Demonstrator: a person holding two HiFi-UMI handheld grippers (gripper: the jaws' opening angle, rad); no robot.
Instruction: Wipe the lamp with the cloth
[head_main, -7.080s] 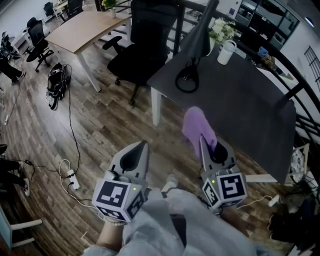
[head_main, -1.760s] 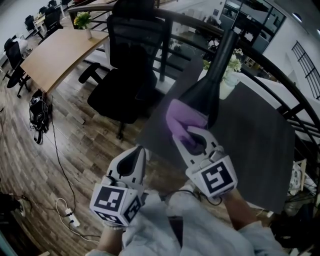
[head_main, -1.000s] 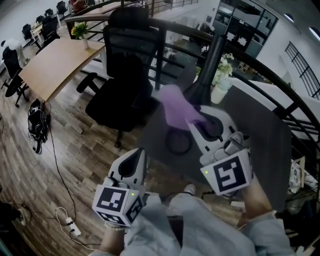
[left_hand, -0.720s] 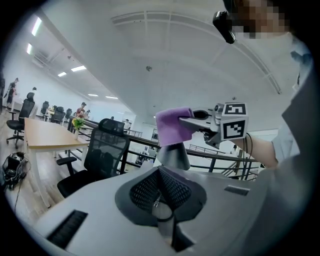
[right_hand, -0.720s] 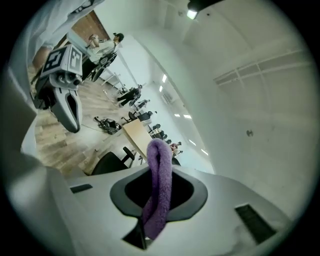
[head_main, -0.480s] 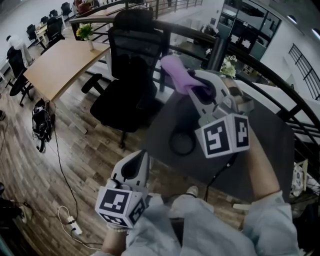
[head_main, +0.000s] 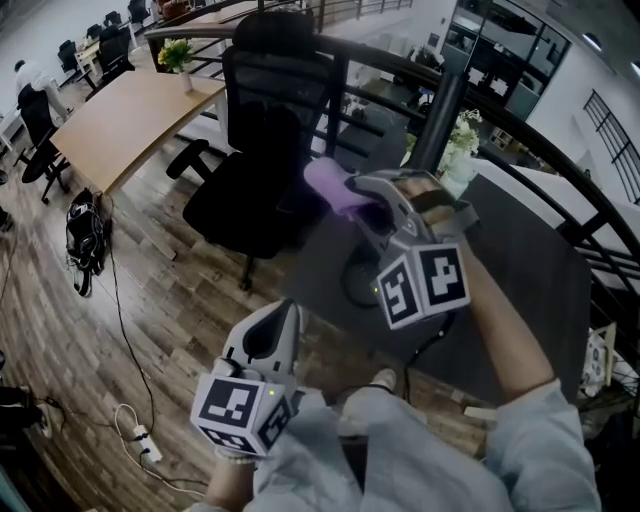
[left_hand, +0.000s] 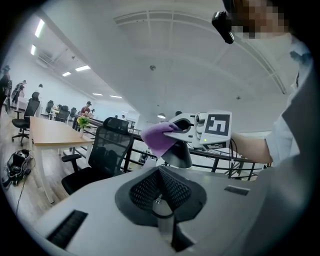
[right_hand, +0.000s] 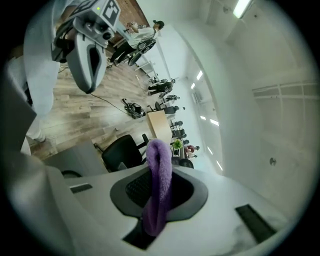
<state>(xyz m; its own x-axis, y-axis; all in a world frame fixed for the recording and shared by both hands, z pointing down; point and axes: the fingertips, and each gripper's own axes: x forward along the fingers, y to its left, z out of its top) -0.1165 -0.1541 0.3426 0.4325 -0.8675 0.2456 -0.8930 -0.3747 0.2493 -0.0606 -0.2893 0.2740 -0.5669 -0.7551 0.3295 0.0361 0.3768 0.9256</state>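
My right gripper (head_main: 362, 197) is clamped on the purple cloth (right_hand: 159, 175). Its free fold, past my tips, seems to touch the top of the black desk lamp's shade (left_hand: 179, 156). I judge the wiping is under way there, with the stem and ring base (head_main: 358, 287) below my gripper likely left. My left gripper (head_main: 280, 322) is closed on nothing, low and well apart. Beyond the lamp a white vessel (head_main: 459, 172) stands under flowers; whether it holds them I cannot tell.
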